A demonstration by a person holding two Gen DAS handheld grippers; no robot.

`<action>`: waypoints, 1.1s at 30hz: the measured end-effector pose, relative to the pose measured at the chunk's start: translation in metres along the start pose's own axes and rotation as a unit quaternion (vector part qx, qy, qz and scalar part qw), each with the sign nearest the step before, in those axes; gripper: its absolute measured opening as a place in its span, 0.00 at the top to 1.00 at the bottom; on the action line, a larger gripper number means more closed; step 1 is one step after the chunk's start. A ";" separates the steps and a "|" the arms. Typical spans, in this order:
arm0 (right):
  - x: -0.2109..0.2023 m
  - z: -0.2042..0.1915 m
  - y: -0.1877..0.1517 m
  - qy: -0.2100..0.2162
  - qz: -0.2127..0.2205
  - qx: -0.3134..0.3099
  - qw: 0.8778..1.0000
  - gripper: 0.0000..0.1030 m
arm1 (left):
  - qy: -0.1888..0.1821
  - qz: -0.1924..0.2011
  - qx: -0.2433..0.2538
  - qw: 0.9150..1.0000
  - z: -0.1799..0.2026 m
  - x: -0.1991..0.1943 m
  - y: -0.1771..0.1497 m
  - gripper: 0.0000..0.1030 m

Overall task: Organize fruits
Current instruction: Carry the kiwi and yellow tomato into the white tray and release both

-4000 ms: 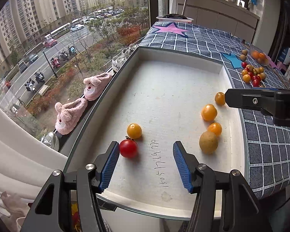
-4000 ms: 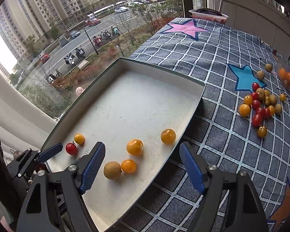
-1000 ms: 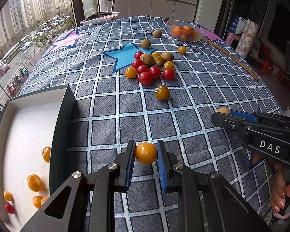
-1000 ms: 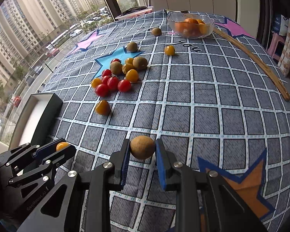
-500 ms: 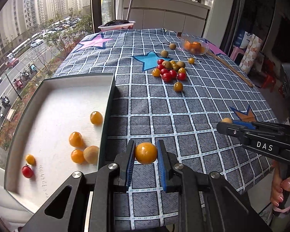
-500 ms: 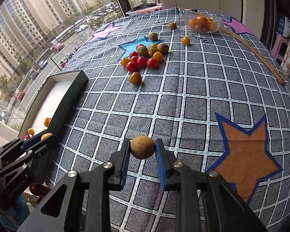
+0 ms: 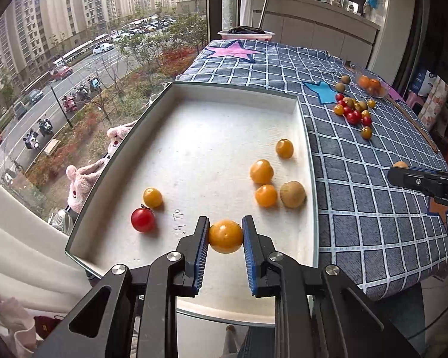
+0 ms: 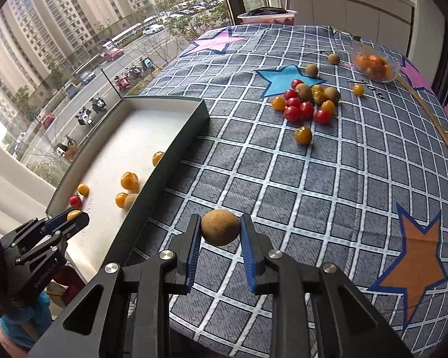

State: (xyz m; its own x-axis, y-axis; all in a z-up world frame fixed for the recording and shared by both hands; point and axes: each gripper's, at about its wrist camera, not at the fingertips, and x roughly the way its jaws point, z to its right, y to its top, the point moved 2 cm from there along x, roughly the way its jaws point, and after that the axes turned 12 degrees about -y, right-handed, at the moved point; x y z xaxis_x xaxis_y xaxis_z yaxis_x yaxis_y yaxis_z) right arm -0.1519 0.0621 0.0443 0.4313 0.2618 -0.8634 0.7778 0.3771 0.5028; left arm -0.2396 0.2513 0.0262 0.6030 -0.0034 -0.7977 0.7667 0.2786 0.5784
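Beyond the window a street of tower blocks runs past the tabletop [image 8: 313, 179], which wears a checked blue cloth with stars. Over the near end of the white-lined tray [image 7: 309, 161] the left claw [image 7: 225, 236] pinches an orange cherry tomato [image 7: 225, 236] at its widest girth; the right claw [image 8: 220, 228] holds a brown kiwi-like fruit [image 8: 220, 228] the same way, above the cloth beside the tray. Both fruits look light and likely soft, the tomato smooth-skinned and apt to slip or split, so gentle pressure across the middle seems best. More fruit [image 8: 306, 101] lies clustered farther along the cloth, and a few pieces rest in the tray already.
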 end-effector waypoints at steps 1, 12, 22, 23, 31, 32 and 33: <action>0.001 -0.008 0.003 0.003 0.000 -0.006 1.000 0.73 | 0.003 0.000 -0.003 1.000 -0.005 0.001 -0.001 0.77; 0.031 -0.076 0.047 0.015 -0.008 -0.064 0.998 0.73 | 0.008 -0.016 -0.022 1.000 -0.026 0.024 0.000 0.77; 0.069 -0.103 0.077 0.005 -0.023 -0.083 0.996 0.73 | 0.008 -0.019 -0.021 1.000 -0.026 0.035 0.003 0.77; 0.072 -0.104 0.079 0.004 -0.024 -0.085 0.996 0.73 | 0.008 -0.018 -0.022 1.000 -0.026 0.034 0.003 0.77; 0.100 -0.112 0.079 -0.007 -0.050 -0.094 0.994 0.73 | 0.009 -0.019 -0.017 1.000 -0.023 0.033 0.003 0.77; 0.103 -0.113 0.078 -0.009 -0.053 -0.094 0.994 0.73 | 0.009 -0.019 -0.018 1.000 -0.023 0.032 0.003 0.77; 0.103 -0.114 0.077 -0.011 -0.051 -0.096 0.994 0.73 | 0.009 -0.019 -0.019 1.000 -0.024 0.032 0.003 0.77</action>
State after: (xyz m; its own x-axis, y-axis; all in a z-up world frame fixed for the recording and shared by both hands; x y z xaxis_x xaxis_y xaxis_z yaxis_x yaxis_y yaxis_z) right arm -0.0993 0.2191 -0.0015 0.3655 0.1949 -0.9102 0.7175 0.5639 0.4089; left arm -0.2227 0.2747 -0.0018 0.5688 0.0015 -0.8225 0.7806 0.3139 0.5404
